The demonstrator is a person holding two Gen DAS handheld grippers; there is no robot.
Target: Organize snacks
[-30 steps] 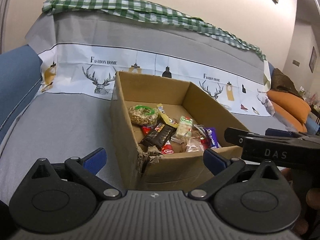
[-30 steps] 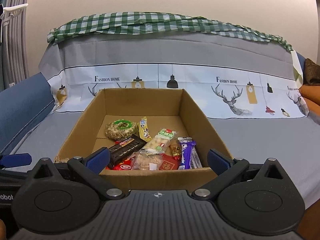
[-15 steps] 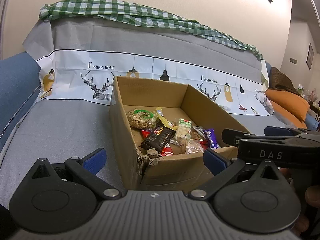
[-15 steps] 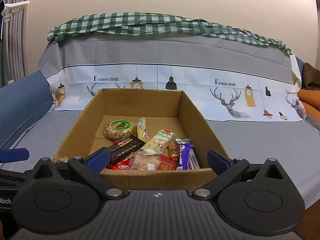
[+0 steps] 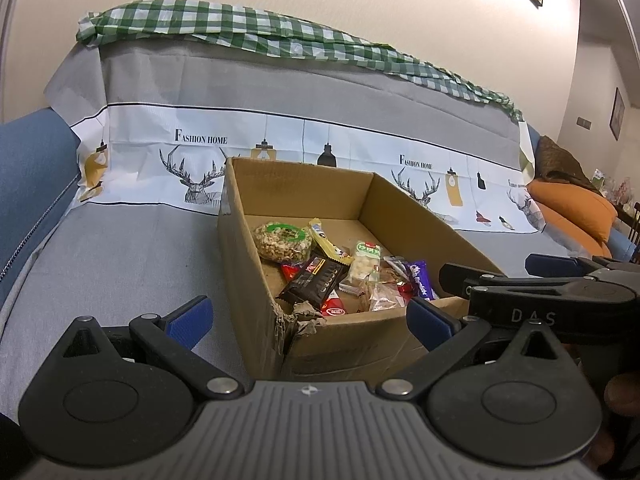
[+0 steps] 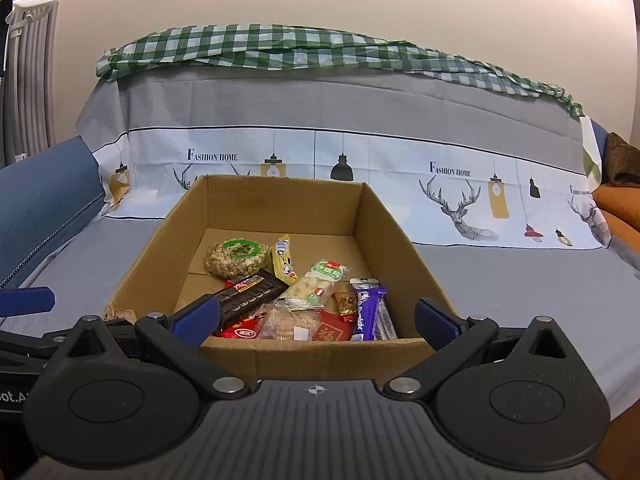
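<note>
One sofa (image 6: 500, 280) fills both views, draped in a grey printed cover (image 6: 320, 104) with one green check cloth (image 6: 280, 46) along its back. At its right end lie two orange cushions (image 5: 568, 208).

One open cardboard box (image 6: 384, 232) sits on the seat, near the front edge, its long axis running away from the cameras toward the backrest. Its near-left corner (image 5: 296, 320) is torn and crumpled.

Two grippers hover in front of the box, both empty. The left gripper (image 5: 308, 316) has its blue pads (image 5: 188, 318) spread wide, level with the torn corner. The right gripper (image 6: 316, 320) is likewise spread wide, centred on the near wall of the box.

All snacks lie in the near half of the box; about nine wrappers can be told apart, though the pile overlaps. One dark bar (image 6: 252, 294) lies diagonally, its far end toward the right. One purple bar (image 6: 368, 306) points roughly straight front to back, against the right side of the pile. One pale pack (image 6: 316, 288) with a green label lies slanted, far end to the right. One round nut pack (image 6: 236, 256) with a green ring sits farthest back, on the left. One yellow stick (image 6: 284, 258) lies just beside it, running front to back. One clear cracker bag (image 6: 284, 322), two red packets (image 6: 240, 330) (image 6: 334, 330) and one small brown sweet (image 6: 346, 302) crowd the near wall.
</note>
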